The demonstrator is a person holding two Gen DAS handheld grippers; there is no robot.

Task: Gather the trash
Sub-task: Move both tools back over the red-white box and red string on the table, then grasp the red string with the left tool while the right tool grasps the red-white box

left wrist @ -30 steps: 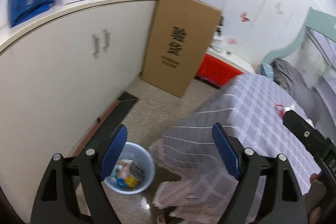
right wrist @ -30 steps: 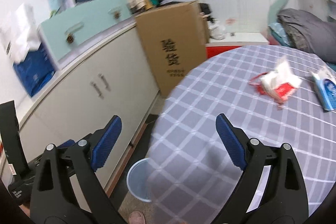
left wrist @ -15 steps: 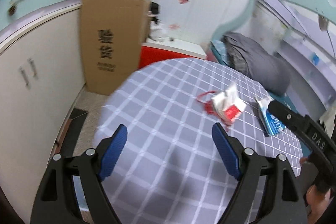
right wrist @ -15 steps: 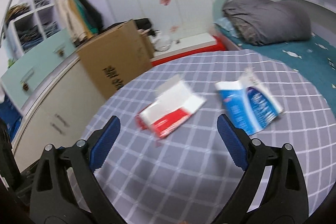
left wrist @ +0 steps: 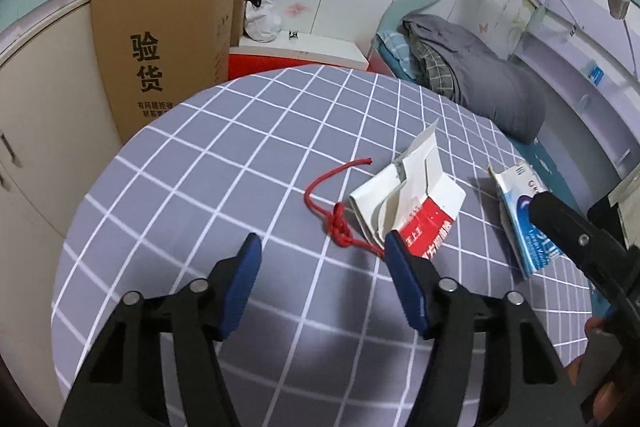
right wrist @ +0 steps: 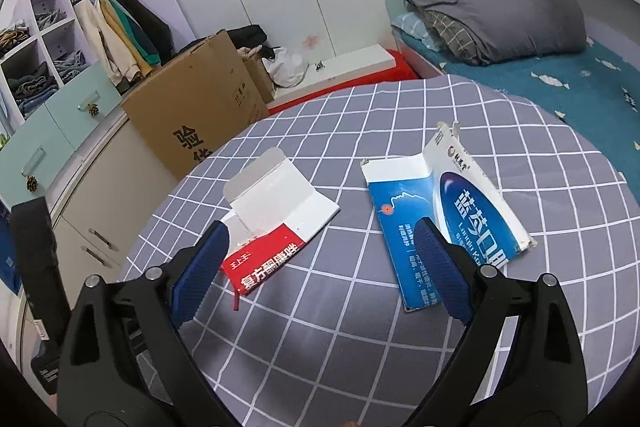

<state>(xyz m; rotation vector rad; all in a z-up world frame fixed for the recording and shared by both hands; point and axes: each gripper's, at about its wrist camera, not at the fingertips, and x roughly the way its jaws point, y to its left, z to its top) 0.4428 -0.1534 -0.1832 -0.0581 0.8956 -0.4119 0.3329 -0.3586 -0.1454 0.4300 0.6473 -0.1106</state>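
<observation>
A round table with a grey checked cloth (left wrist: 200,167) carries three bits of trash. A knotted red cord (left wrist: 320,187) lies beside a flattened red and white carton (left wrist: 416,203), and a flattened blue carton (left wrist: 528,239) lies further right. My left gripper (left wrist: 322,253) hovers just short of the cord's knot; its jaws are closing with nothing between the pads. My right gripper (right wrist: 322,229) hangs open over the cloth (right wrist: 360,327), with the red and white carton (right wrist: 280,211) by its left finger and the blue carton (right wrist: 440,211) by its right finger, gripping neither.
A tall cardboard box (left wrist: 160,47) leans on white cabinets (left wrist: 36,131) left of the table. Behind it are a red low unit (left wrist: 296,57) and a bed with a grey duvet (right wrist: 492,11). The right gripper's body (left wrist: 572,235) reaches in over the blue carton.
Both views swung from the floor, cabinets and blue bin up onto the table top. The cartons and cord now lie close ahead. The left jaws have narrowed.
</observation>
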